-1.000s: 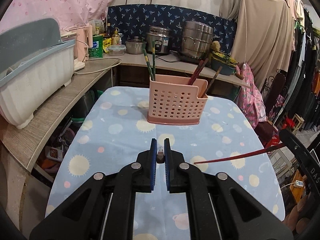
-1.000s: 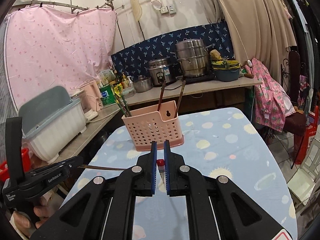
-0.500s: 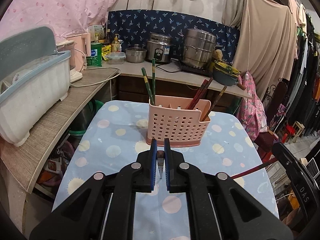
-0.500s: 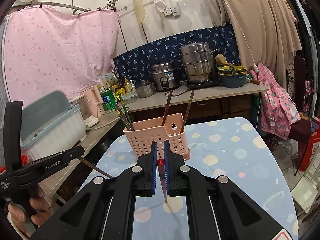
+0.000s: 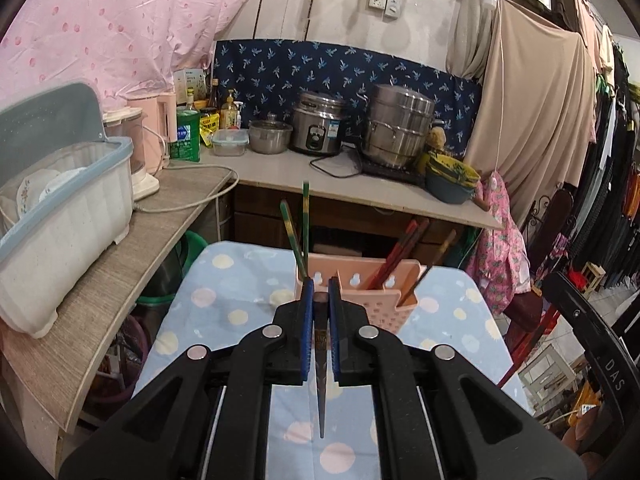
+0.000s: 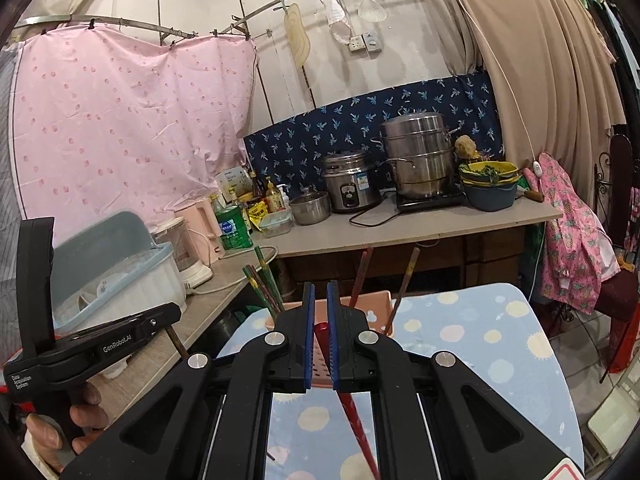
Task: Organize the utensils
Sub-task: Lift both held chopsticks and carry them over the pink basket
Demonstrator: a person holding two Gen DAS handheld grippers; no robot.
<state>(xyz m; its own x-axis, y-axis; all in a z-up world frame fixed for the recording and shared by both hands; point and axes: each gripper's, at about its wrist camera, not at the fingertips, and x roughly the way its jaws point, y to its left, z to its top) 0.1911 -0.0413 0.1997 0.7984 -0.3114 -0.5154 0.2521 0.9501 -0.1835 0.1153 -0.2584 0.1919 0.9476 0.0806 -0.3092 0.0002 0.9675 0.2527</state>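
Chopsticks already stand sorted in the pink perforated plastic utensil holder (image 5: 360, 280) on the sun-dotted blue tablecloth (image 5: 224, 304): a green pair (image 5: 298, 232) leans in its left compartment, and a dark red pair (image 5: 400, 248) with a brown one (image 5: 436, 254) beside it stands in the right, so a good share of the job looks done. Two sticks are not yet in. The left gripper (image 5: 319, 312) has its blue-padded jaws nearly closed on a dark brown chopstick (image 5: 320, 392), which hangs tip-down between the fingers, just in front of the holder. The right gripper (image 6: 319, 320) is pinched in the same narrow way on a red chopstick (image 6: 352, 408) that slants down toward the cloth, above the near side of the holder. Judging by colour, the red stick probably belongs with the red pair and the brown with its match; both grippers would have to carry their sticks over the rim and release. Whether more utensils lie elsewhere on the table cannot be told.
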